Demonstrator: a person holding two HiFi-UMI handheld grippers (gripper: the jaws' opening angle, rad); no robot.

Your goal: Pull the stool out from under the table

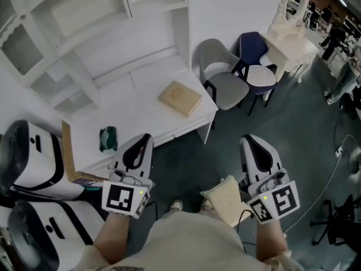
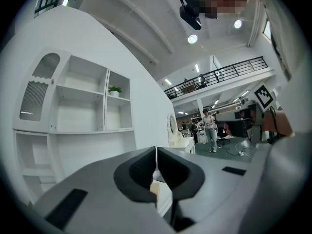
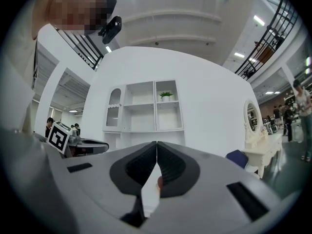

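Before the white bench [image 1: 141, 114], the person is holding both grippers level and side by side, well apart from each other. The left gripper [image 1: 146, 136] is pointing at the bench's front edge with its jaws pressed together on nothing, as its own view is showing, with only a sliver of the bench visible below the closed tips. The right gripper [image 1: 249, 138] is hanging over the dark floor [image 1: 186, 162] off the bench's right corner, its jaws likewise closed and empty. A cream padded stool [image 1: 225, 199], or what is looking like its square seat, is sitting clear of the bench, just beside the right gripper and close against the person's body; its legs are hidden. On the bench a tan book [image 1: 180, 98] is lying flat near the right end, and a small green object [image 1: 108, 139] is resting near the front edge, just left of the left gripper. A white shelf unit [image 1: 84, 33] is rising along the bench's back. Past the bench's right end a grey chair [image 1: 223, 75] and a navy chair [image 1: 252, 47] are standing side by side, next to a cream vanity table [image 1: 290, 47].
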